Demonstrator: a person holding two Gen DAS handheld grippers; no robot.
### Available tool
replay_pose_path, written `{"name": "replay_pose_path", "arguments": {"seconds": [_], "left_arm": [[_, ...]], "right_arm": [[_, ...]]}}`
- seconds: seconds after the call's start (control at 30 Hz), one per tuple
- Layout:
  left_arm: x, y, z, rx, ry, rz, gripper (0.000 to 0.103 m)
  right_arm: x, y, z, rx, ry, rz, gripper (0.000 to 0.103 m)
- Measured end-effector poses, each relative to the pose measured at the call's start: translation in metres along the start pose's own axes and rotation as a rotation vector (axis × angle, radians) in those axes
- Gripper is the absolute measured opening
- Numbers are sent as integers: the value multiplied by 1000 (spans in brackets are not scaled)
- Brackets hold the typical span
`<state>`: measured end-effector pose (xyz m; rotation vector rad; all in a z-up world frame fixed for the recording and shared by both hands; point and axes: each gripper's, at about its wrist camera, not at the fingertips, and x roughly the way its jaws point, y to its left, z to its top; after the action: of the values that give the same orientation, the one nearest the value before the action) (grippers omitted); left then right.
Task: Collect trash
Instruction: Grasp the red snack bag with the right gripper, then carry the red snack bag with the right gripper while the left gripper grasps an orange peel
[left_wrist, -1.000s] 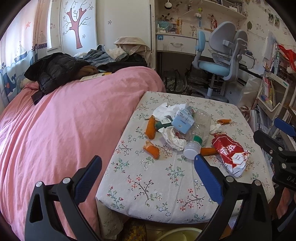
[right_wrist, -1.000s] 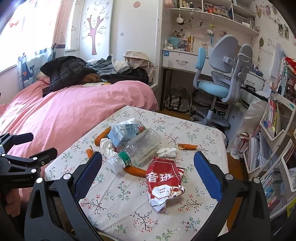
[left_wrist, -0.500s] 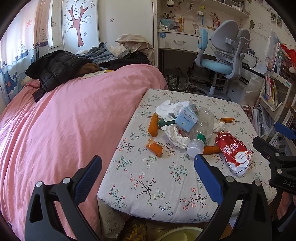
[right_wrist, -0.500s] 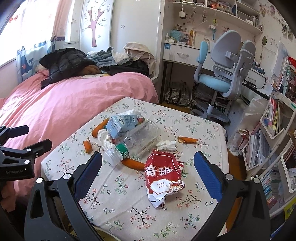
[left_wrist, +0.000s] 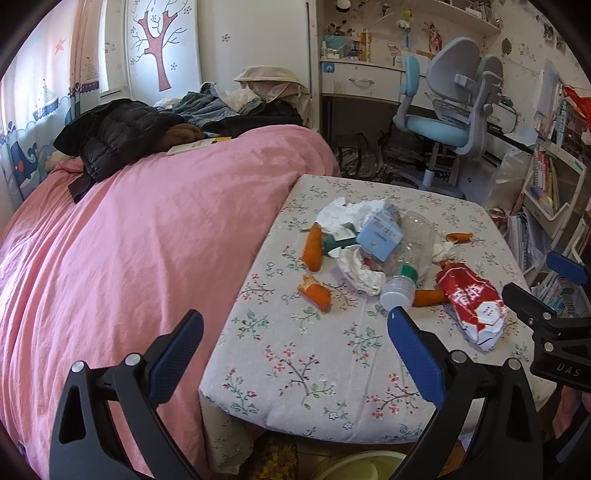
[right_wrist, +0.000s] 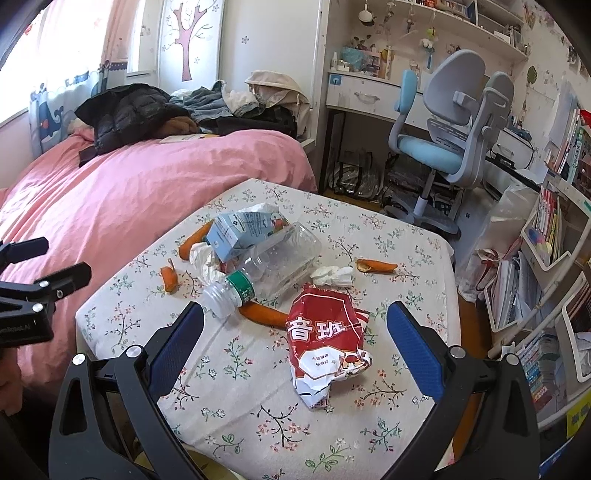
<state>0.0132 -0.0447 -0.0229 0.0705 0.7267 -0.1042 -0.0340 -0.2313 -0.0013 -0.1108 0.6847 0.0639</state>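
Both tools hang above the near edge of the desk (left_wrist: 303, 369), a low surface under a white cloth printed with small flowers, pushed up against a bed with a pink cover (left_wrist: 147, 240). The left hand-held gripper (left_wrist: 295, 325) is released, its blue-padded fingers spread wide with nothing between them. The right hand-held gripper (right_wrist: 295, 325) is likewise spread and empty, and in its view the crumpled red snack bag with white lettering (right_wrist: 327, 343) lies on the cloth between and just beyond its fingertips.

The trash sits in a loose heap around the middle of the desk. A clear plastic bottle with a green neck ring (right_wrist: 269, 269) lies on its side, mouth toward the cameras; a pale blue carton (right_wrist: 240, 230) leans on it, and crumpled white paper (left_wrist: 356, 267) is tucked beneath. Orange carrot pieces lie scattered around the heap — one long piece (right_wrist: 264, 314) under the bottle's neck and touching the red bag, one short stub (right_wrist: 169, 277) toward the bed side, another (right_wrist: 375, 265) apart on the far right beside a wad of white tissue (right_wrist: 332, 276).
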Motion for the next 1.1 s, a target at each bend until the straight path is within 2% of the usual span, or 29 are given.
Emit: {"name": "replay_pose_path", "arguments": {"seconds": [0.17,0.3,0.53,0.83,0.97,1.1], "left_arm": [[5,12,2,-29,17,29,95],[13,30,2,-57,51,85,95],[24,52,0,-88,86,126,95],[77,12,18,-62,186,17,95],[102,-7,18,-43,230,22,93],[110,-14,19,-25,228,49,93]], "right_arm": [[9,-5,-4,12,28,0,96],[24,-14,-10,31,89,3,96],[42,-30,-23,53,178,-12,96],[67,-52,-29,140,243,8,96],[77,-52,-29,130,263,2,96],[89,-53,-30,129,290,9,96]]}}
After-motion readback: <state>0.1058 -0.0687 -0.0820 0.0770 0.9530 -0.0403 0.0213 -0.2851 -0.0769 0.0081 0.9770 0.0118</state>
